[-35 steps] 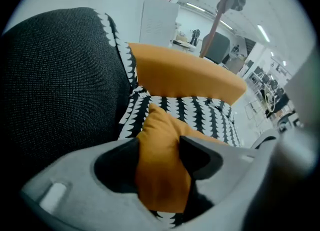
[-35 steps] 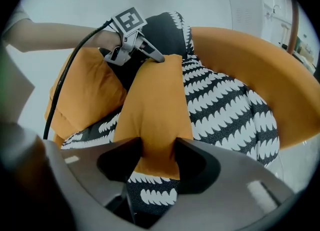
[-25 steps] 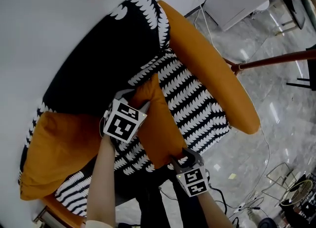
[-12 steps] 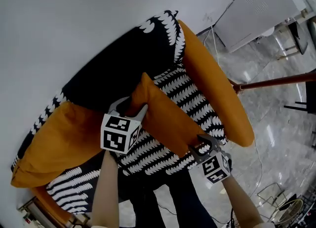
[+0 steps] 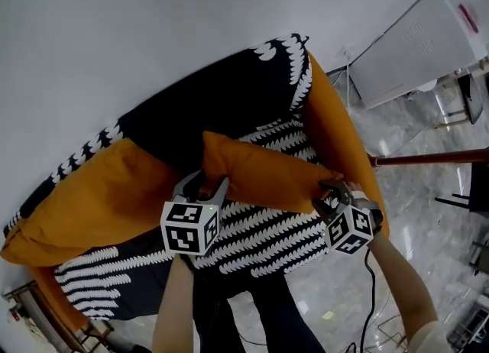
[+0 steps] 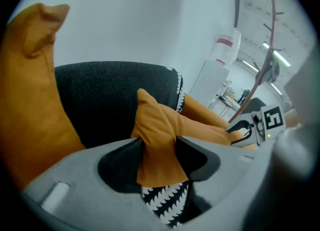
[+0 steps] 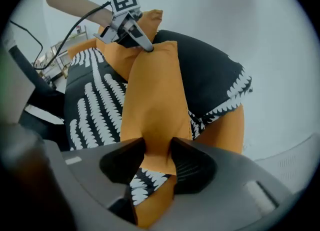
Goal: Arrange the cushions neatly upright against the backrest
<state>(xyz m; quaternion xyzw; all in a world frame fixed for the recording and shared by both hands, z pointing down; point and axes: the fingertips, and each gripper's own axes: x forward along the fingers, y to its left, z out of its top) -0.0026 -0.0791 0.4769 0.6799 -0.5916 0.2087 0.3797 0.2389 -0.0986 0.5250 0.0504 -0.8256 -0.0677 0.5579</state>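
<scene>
A small orange cushion [image 5: 263, 172] hangs lengthwise over the black-and-white patterned seat [image 5: 260, 229], just in front of the black backrest [image 5: 206, 111]. My left gripper [image 5: 205, 185] is shut on its left corner, and the fabric [image 6: 160, 135] is pinched between the jaws of that gripper [image 6: 157, 152]. My right gripper [image 5: 333, 191] is shut on the opposite end, where the cushion [image 7: 155, 100] rises from that gripper [image 7: 159, 152]. A larger orange cushion [image 5: 99, 199] leans against the backrest at the left.
An orange armrest [image 5: 336, 122] bounds the sofa on the right. Behind it are a white cabinet [image 5: 420, 46] and a slanting wooden pole [image 5: 435, 158] over a marble floor. A white wall runs behind the backrest. The person's dark trouser legs [image 5: 252, 313] stand at the seat's front edge.
Both grippers rose and swung the small cushion from lying front-to-back on the seat to stretched crosswise before the backrest. The right gripper moved toward the armrest.
</scene>
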